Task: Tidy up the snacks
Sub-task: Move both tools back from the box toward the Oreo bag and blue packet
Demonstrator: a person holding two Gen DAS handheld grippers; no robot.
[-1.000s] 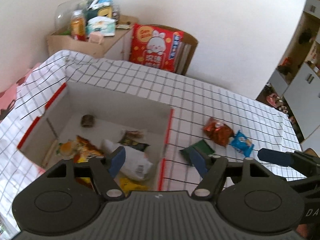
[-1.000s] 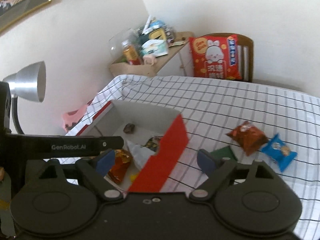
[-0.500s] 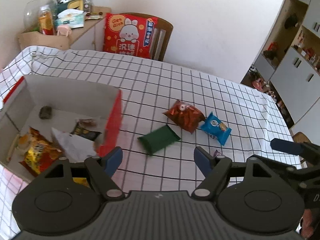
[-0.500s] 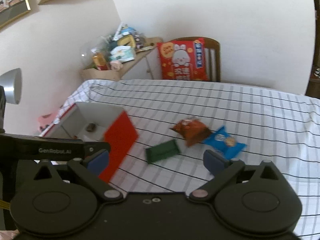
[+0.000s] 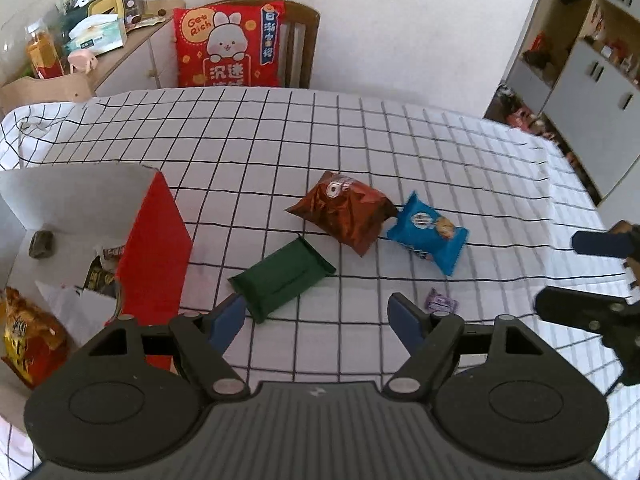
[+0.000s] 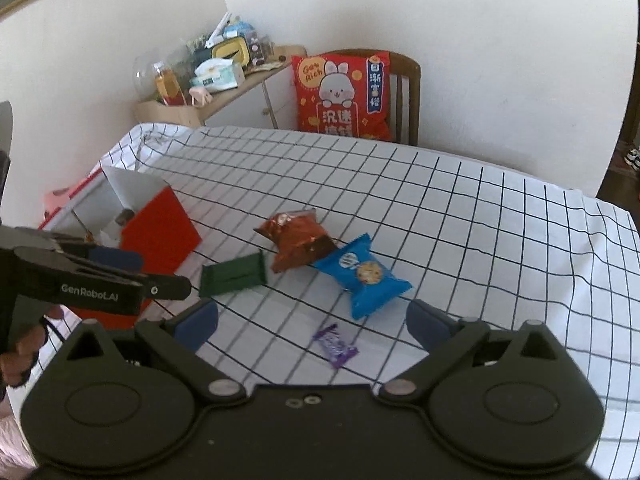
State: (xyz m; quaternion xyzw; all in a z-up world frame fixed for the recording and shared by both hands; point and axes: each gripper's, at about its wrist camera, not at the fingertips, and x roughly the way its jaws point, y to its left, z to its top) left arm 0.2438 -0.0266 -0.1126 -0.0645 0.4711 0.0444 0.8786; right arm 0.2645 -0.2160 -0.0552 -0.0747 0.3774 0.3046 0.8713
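A green packet point(image 5: 282, 278) point(image 6: 233, 274), a brown-red snack bag point(image 5: 343, 211) point(image 6: 298, 239), a blue cookie packet point(image 5: 428, 233) point(image 6: 362, 276) and a small purple candy point(image 5: 442, 301) point(image 6: 335, 345) lie on the checked tablecloth. A red-sided open box point(image 5: 154, 240) point(image 6: 158, 226) at the left holds several snacks. My left gripper point(image 5: 318, 320) is open and empty, just short of the green packet. My right gripper point(image 6: 312, 326) is open and empty, above the purple candy. Each gripper also shows at the edge of the other's view.
A wooden chair with a red rabbit cushion point(image 5: 228, 42) point(image 6: 344, 94) stands behind the table. A side cabinet with bottles and tissues point(image 5: 80, 52) point(image 6: 208, 76) is at the back left. Cupboards point(image 5: 592, 76) stand at the right.
Both grippers have swung right, away from over the box toward the loose snacks on the cloth. The purple candy has come into view. Both stay open and empty.
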